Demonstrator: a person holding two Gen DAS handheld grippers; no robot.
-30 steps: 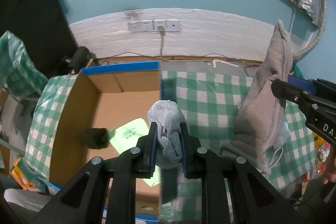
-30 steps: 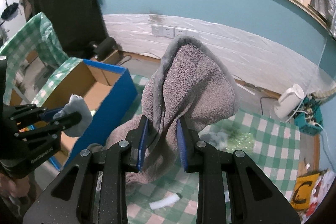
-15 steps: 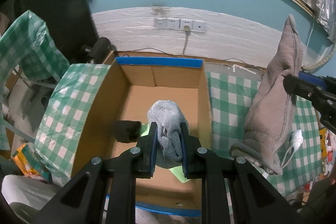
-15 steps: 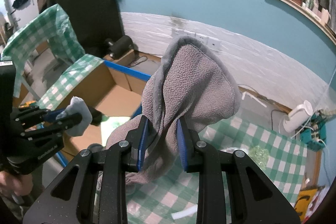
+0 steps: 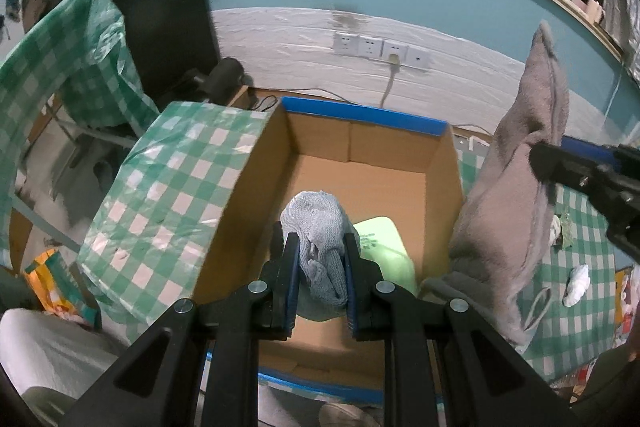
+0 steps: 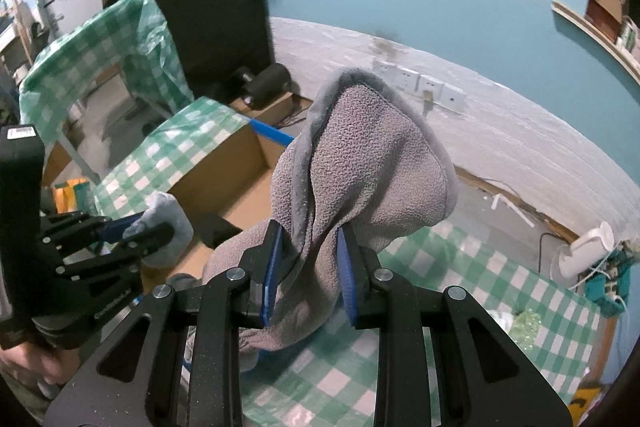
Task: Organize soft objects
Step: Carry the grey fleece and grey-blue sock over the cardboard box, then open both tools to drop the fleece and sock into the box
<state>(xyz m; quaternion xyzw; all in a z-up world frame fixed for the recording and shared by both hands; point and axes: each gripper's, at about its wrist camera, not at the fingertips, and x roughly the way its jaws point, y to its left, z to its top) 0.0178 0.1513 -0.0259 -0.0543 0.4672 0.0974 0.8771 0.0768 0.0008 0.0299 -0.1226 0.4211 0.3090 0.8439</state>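
Sock [image 5: 320, 227] clamped in left gripper [image 5: 320, 267], held above open box [image 5: 448, 163], over green pad [image 5: 384, 251] on box floor. Fleece [image 6: 360, 163] pinched in right gripper [image 6: 308, 267], hanging outside box by right wall, tail draped low at box edge. Step judged: drop-off into box, nothing released. Next move likely: left jaws opened so sock falls onto floor, then fleece carried over wall and let go. Risk: fleece tail snagged on rim. White scrap [image 5: 576, 279] left on checked cloth [image 5: 580, 315].
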